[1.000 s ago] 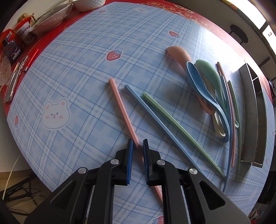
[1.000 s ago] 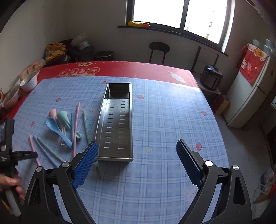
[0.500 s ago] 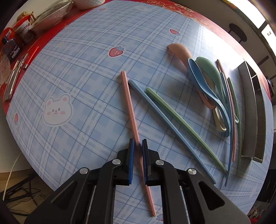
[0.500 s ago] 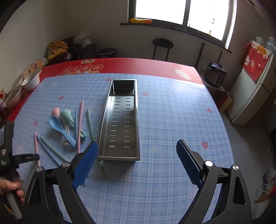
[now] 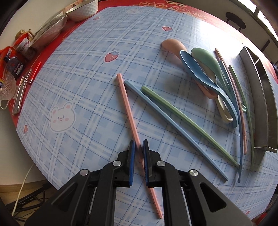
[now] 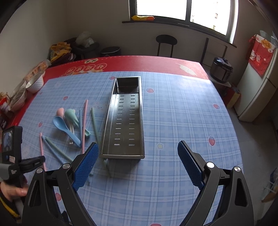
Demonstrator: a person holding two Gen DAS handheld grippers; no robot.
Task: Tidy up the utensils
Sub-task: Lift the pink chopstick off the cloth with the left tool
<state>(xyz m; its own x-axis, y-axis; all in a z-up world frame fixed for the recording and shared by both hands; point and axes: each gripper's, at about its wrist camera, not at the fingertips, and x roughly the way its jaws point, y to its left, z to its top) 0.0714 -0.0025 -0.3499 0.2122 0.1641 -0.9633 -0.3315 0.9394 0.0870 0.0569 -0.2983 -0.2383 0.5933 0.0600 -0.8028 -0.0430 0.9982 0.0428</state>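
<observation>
My left gripper is shut on a pink chopstick, holding it near its middle, a little above the blue checked cloth. A blue chopstick and a green chopstick lie just right of it. Further right lie pink, blue and green spoons and more chopsticks. The metal utensil tray stands mid-table, empty, its side showing in the left wrist view. My right gripper is open and empty, above the tray's near end. The left gripper shows at far left of the right wrist view.
A white bowl, a plastic container, packets and small tools sit along the table's red left border. A stool, a rice cooker and a fridge stand beyond the table.
My left gripper has closed on the pink chopstick and lifted it, swinging its far end to the right. The right gripper has drifted slightly, staying open.
</observation>
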